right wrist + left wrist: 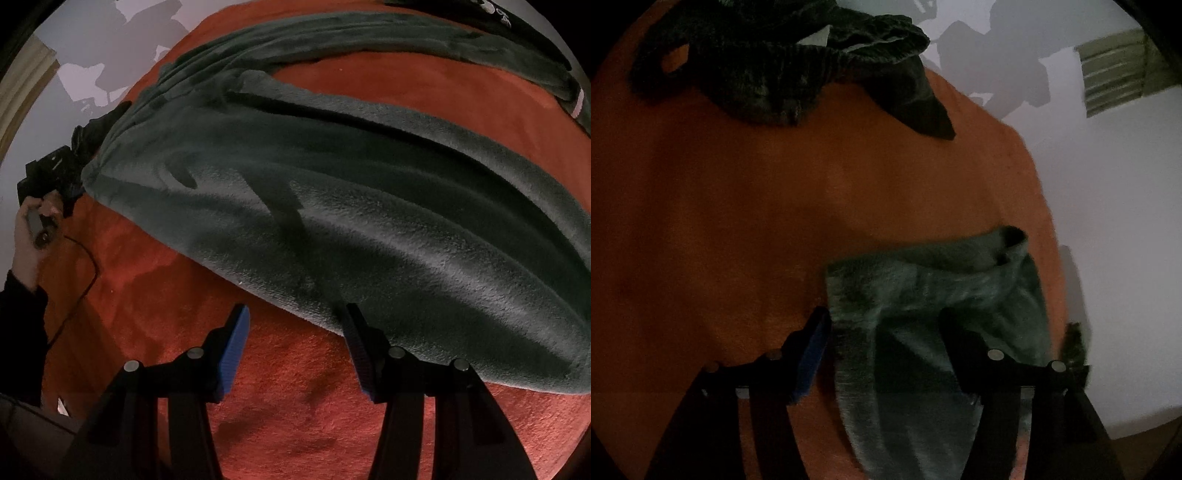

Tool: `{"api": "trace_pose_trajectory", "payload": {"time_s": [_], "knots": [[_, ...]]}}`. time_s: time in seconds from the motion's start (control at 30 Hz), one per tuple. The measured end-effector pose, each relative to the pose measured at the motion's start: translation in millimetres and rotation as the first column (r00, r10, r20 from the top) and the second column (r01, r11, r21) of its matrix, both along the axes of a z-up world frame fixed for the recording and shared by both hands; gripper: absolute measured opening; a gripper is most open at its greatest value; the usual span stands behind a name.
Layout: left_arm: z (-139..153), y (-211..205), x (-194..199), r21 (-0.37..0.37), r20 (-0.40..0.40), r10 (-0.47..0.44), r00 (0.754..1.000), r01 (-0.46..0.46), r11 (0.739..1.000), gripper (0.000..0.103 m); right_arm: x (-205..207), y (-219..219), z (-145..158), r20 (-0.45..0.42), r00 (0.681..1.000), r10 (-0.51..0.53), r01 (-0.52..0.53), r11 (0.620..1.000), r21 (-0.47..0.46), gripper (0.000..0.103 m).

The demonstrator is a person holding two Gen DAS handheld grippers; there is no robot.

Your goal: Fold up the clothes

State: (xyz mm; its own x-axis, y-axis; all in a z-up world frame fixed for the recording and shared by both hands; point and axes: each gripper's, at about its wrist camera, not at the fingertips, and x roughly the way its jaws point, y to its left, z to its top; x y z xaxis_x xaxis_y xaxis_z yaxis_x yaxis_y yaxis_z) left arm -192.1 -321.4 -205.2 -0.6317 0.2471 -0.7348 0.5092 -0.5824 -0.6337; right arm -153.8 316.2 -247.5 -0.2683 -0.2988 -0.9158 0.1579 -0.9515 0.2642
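A dark green fleece garment (pixel 332 206) lies spread across a red blanket (pixel 295 387). My right gripper (pixel 295 325) is open just above the blanket, and its right fingertip touches the garment's near edge. In the left wrist view a fold of the same green fleece (pixel 923 295) lies between the fingers of my left gripper (pixel 882 325), which stand wide apart. The fleece hides part of the right finger. More of the garment, with a gathered elastic band (pixel 775 66), is bunched at the far side. The left gripper (pixel 48 177) also shows at the garment's left end.
A person's hand (pixel 29 236) holds the left gripper's handle, and a black cable (pixel 85 266) trails over the blanket. A black item with white lettering (pixel 498 14) lies at the far right. Pale floor (pixel 1108 240) and a slatted vent (pixel 1115 74) lie beyond the blanket's edge.
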Motion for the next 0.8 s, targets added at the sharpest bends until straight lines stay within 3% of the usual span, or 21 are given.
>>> {"api": "trace_pose_trajectory", "payload": {"time_s": [0.23, 0.5, 0.73, 0.8], "knots": [[-1, 13, -4, -0.022, -0.009, -0.028, 1.000, 0.028, 0.999, 0.063, 1, -2, 0, -0.007, 1.000, -0.005, 0.005, 1.000, 0.002, 0.052], [-2, 23, -10, -0.119, 0.020, -0.059, 0.998, 0.061, 0.991, 0.064, 4, 0, 5, -0.034, 0.999, -0.034, 0.035, 0.999, 0.011, 0.052], [-7, 31, -16, -0.143, 0.047, -0.075, 0.996, 0.081, 0.986, 0.064, 5, 5, 9, -0.057, 0.997, -0.058, 0.059, 0.998, 0.015, 0.052], [-7, 33, -18, -0.172, 0.056, -0.083, 0.995, 0.091, 0.981, 0.059, 5, 6, 10, -0.064, 0.996, -0.065, 0.066, 0.998, 0.016, 0.052]]}}
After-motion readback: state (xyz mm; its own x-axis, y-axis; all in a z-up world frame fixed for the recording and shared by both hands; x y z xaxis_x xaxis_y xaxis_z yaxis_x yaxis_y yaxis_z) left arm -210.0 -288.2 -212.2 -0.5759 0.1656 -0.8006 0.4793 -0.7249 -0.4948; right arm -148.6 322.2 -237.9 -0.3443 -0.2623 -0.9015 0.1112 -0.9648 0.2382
